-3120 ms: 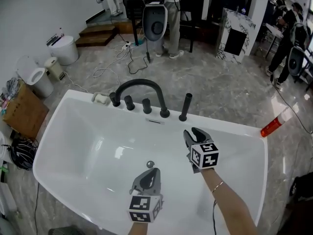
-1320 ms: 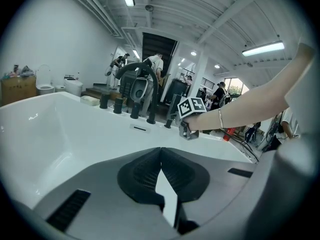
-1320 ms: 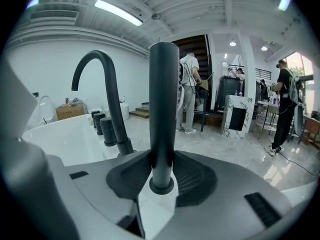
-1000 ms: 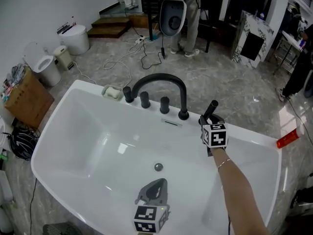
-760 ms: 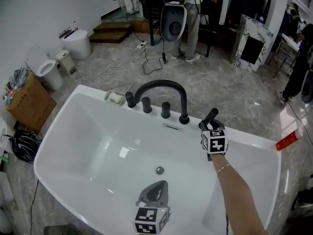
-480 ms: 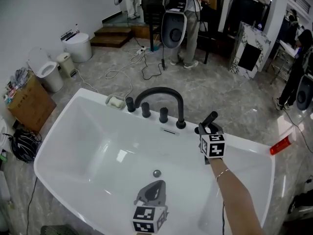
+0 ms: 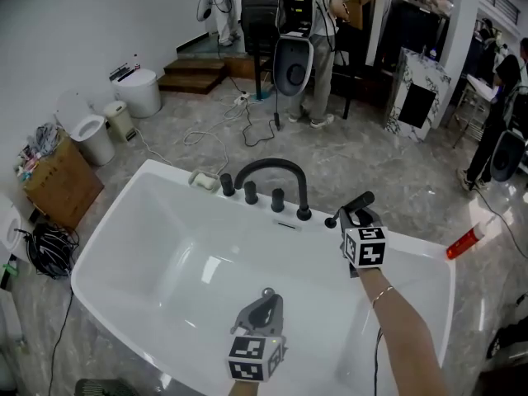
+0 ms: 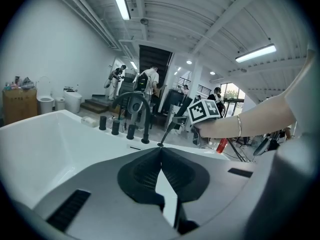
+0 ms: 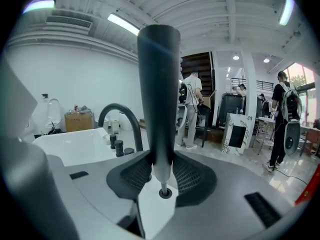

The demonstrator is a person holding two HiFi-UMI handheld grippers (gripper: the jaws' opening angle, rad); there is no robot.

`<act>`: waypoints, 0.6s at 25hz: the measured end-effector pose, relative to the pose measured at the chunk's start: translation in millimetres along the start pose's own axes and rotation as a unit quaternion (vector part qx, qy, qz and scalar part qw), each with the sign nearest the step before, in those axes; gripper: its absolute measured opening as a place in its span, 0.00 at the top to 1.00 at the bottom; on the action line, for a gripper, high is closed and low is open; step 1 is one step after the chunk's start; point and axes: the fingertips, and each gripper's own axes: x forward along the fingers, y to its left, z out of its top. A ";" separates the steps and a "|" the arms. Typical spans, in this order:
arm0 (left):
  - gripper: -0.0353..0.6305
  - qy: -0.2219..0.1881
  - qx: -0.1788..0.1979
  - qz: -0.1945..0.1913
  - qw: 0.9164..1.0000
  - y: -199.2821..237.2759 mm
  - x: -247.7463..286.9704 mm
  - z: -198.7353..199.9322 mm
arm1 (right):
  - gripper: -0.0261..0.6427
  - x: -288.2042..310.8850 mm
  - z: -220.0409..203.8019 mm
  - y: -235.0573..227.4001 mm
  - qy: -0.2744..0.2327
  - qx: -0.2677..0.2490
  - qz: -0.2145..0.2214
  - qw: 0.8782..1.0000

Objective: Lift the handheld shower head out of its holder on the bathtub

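Three seconds ago the shower head (image 7: 360, 200) stood upright in its holder (image 7: 330, 222) on the far rim of the tub (image 7: 124, 225), right of the spout (image 7: 272, 170), and the right hand-held gripper (image 7: 353, 216) hung over the basin, clear of it. A second ago that gripper was already at the shower head, low against the rim. Now the shower head leans, its top end up and to the right in the head view, and its body has come up off the holder. The left hand-held gripper (image 7: 265, 298) has kept its place over the middle of the basin.

The right hand-held gripper (image 9: 161, 160) is clamped on the shower head (image 9: 159, 79): its two ribbed pads press on the lower part of the black shaft from either side, at a middling width. The shaft rises between the jaws and well above them. Below the pads the shaft narrows to a thin stem that runs down to the holder's ring (image 9: 163, 192) on the rim, so the body stands just above the holder, joined to it only by that stem.

From the left gripper view, the shower head (image 8: 181, 115) slants up towards the right hand-held gripper's marker cube, well apart from the left hand-held gripper (image 8: 161, 151). The left one's jaws are closed tip to tip with nothing between them.
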 end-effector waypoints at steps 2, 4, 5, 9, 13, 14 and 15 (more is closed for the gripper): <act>0.92 -0.005 0.000 -0.002 1.000 -8.7 -12.6 10.6 | 0.76 -18.2 18.2 3.3 -0.008 -0.001 0.003 1.000; 0.92 -0.012 0.000 -0.003 1.000 -17.5 -25.8 22.4 | 0.76 -38.3 37.0 7.1 -0.015 -0.003 0.005 1.000; 0.92 -0.015 0.000 -0.003 1.000 -21.5 -32.1 28.1 | 0.76 -48.5 45.5 9.2 -0.017 -0.005 0.006 1.000; 0.92 -0.030 0.006 -0.009 0.999 -38.2 -55.3 50.3 | 0.76 -90.8 75.6 16.0 -0.028 -0.010 0.013 0.999; 0.92 -0.037 0.017 -0.014 0.999 -55.4 -75.0 67.7 | 0.76 -131.7 103.7 21.2 -0.043 -0.019 0.021 0.999; 0.92 -0.039 0.020 -0.015 0.999 -59.3 -79.3 70.9 | 0.76 -140.8 109.2 22.3 -0.046 -0.020 0.023 0.998; 0.92 -0.042 0.021 -0.016 0.999 -63.8 -84.0 73.8 | 0.76 -150.1 113.9 23.1 -0.048 -0.021 0.024 0.998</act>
